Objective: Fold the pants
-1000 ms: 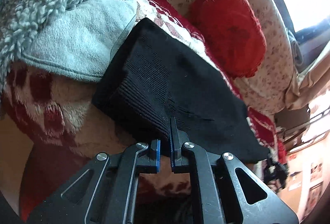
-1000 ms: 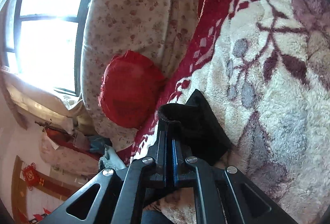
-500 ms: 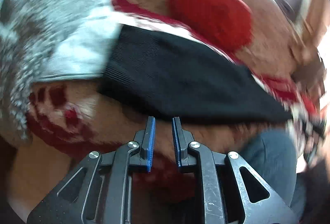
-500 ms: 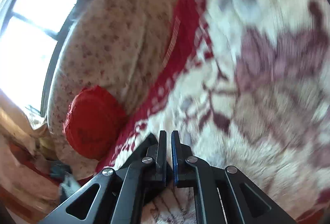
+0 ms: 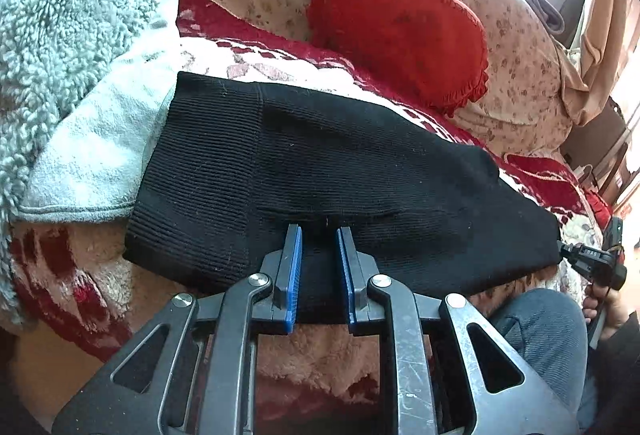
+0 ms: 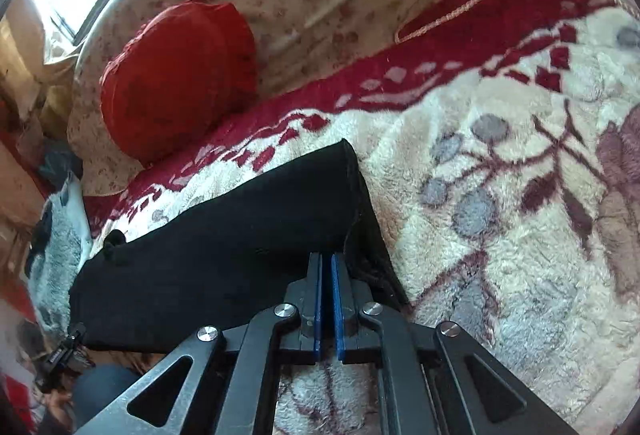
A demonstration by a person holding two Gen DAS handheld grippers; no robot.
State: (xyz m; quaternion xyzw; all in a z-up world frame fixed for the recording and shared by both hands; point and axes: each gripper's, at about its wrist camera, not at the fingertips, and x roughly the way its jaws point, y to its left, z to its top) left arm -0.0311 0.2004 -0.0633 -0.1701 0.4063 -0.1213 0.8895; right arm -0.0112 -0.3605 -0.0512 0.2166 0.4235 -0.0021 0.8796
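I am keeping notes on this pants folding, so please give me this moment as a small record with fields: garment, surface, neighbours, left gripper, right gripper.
garment: black pants, lying folded in a long flat band
surface: fleecy red and cream blanket
neighbours: red cushion behind the pants; grey fleecy garment beside their ribbed end
left gripper: left gripper open, jaws have just been opening, over the near edge, no cloth pinched
right gripper: right gripper shut, empty, above the other end of the pants
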